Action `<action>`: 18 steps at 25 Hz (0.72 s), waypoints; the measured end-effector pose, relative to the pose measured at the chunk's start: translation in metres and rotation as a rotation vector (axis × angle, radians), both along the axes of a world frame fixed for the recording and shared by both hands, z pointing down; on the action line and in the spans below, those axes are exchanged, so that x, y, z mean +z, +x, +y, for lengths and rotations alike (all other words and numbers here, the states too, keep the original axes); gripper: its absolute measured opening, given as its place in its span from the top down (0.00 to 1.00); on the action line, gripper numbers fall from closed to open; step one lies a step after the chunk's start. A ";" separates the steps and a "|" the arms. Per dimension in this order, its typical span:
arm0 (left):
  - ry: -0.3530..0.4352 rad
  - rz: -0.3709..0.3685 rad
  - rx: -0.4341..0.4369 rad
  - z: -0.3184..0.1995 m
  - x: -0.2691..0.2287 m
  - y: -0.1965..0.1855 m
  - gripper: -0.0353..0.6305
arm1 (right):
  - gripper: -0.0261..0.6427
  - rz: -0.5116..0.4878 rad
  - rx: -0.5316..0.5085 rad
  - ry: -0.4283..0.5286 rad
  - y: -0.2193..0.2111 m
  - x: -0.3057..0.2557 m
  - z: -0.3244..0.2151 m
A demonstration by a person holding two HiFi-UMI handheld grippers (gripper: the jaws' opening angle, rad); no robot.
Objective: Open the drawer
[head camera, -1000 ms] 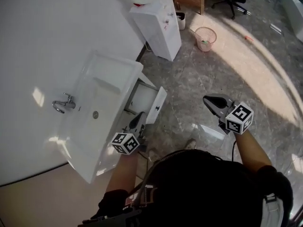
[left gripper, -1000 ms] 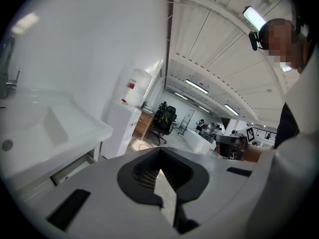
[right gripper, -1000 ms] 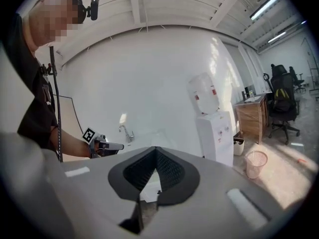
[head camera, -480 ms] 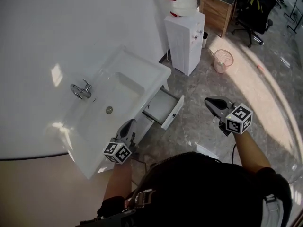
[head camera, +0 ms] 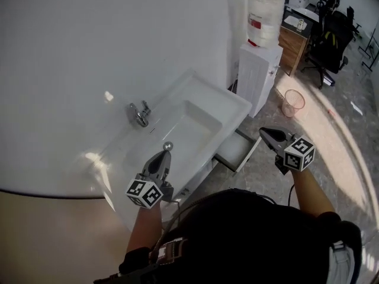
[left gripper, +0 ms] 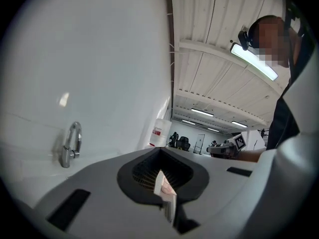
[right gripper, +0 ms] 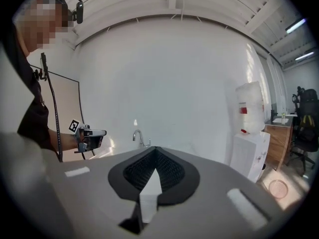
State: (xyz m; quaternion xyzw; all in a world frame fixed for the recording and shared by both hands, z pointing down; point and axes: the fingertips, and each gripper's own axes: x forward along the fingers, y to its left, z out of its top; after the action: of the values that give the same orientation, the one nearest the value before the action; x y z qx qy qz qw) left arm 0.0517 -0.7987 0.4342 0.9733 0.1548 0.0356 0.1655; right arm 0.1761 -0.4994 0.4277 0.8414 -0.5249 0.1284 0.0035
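Note:
Under the white sink (head camera: 232,105), a white drawer (head camera: 235,151) stands pulled out toward the floor side, with nothing touching it. My left gripper (head camera: 167,149) is shut and empty. It is held level over the sink's front edge, pointing at the wall near the faucet (head camera: 140,113). My right gripper (head camera: 265,132) hangs in the air just right of the drawer, its jaws together on nothing. In the left gripper view the closed jaws (left gripper: 164,190) face the faucet (left gripper: 70,146). The right gripper view looks over its closed jaws (right gripper: 152,183) at the faucet (right gripper: 138,137) and the left gripper (right gripper: 89,136).
A water dispenser (head camera: 259,76) with a bottle stands against the wall right of the sink. Beyond it are a pink waste bin (head camera: 292,102), a wooden cabinet (head camera: 294,46) and a black office chair (head camera: 328,40). Grey tiled floor lies on the right.
Both grippers have risen. The left one went from beside the open drawer to above the sink's front edge. The head view swung up toward the wall. The drawer stays open.

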 end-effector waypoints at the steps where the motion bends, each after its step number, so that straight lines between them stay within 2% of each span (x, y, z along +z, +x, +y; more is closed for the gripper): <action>1: 0.001 0.009 -0.011 -0.020 -0.005 -0.009 0.95 | 0.96 0.000 -0.010 -0.001 -0.003 -0.001 -0.021; 9: -0.023 0.027 -0.122 -0.147 -0.022 -0.081 0.95 | 0.96 0.028 -0.114 0.010 -0.015 -0.026 -0.175; 18: -0.036 0.061 -0.311 -0.230 -0.031 -0.152 0.95 | 0.96 0.038 -0.300 -0.006 -0.034 -0.030 -0.298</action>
State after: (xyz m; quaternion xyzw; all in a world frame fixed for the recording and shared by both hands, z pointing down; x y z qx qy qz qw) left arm -0.1001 -1.0290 0.4033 0.9831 0.0080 -0.0228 0.1816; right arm 0.1419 -0.7971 0.3980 0.7557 -0.6443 0.1120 0.0351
